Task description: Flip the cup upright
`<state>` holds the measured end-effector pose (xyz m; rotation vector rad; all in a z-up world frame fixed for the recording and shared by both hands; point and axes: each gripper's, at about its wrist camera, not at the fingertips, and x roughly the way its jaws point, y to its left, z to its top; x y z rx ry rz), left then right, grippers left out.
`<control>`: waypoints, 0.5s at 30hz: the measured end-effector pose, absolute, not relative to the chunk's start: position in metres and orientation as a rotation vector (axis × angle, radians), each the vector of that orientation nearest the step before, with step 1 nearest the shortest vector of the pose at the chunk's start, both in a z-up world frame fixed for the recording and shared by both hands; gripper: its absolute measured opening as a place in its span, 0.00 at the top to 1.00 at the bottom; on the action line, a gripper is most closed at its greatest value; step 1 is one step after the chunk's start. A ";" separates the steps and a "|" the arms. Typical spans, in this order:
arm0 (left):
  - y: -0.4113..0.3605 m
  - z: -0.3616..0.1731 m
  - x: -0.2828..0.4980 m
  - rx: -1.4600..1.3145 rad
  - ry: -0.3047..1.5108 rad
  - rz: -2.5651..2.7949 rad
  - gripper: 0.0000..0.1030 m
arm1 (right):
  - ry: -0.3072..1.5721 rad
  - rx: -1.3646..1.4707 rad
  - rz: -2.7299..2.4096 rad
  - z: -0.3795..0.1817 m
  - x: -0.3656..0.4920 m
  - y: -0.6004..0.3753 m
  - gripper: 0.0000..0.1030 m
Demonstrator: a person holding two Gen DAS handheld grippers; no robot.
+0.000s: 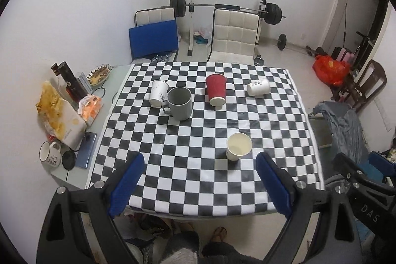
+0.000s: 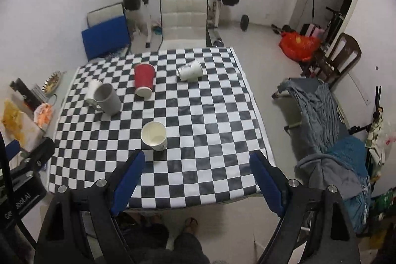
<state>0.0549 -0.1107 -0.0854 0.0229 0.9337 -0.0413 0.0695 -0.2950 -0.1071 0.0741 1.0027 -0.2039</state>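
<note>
Left wrist: both grippers' blue padded fingers spread, empty; paper cup sideways.

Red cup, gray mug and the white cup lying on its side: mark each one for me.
red cup [image 1: 215,88], left wrist view, on its side wall.
gray mug [image 1: 180,106], left wrist view, on its outer wall below the rim.
tipped white cup [image 2: 190,70], right wrist view, on its side wall.

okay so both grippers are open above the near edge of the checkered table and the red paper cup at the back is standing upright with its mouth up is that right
Not quite. The red paper cup stands upside down: its wide mouth is on the checkered tablecloth and its narrow base faces up, as the left wrist view shows. The rest holds: the left gripper and right gripper are both open above the near edge.
</note>
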 end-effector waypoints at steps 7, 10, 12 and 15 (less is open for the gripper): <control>-0.111 -0.061 0.040 0.008 0.897 -0.039 0.11 | 0.952 0.054 -0.188 -0.067 0.046 -0.294 0.15; -0.114 -0.055 0.035 0.015 0.887 -0.045 0.11 | 0.943 0.048 -0.188 -0.059 0.041 -0.294 0.15; -0.117 -0.054 0.034 0.021 0.884 -0.048 0.11 | 0.939 0.042 -0.192 -0.055 0.040 -0.295 0.15; -0.118 -0.051 0.032 0.027 0.878 -0.050 0.11 | 0.934 0.042 -0.199 -0.051 0.037 -0.297 0.15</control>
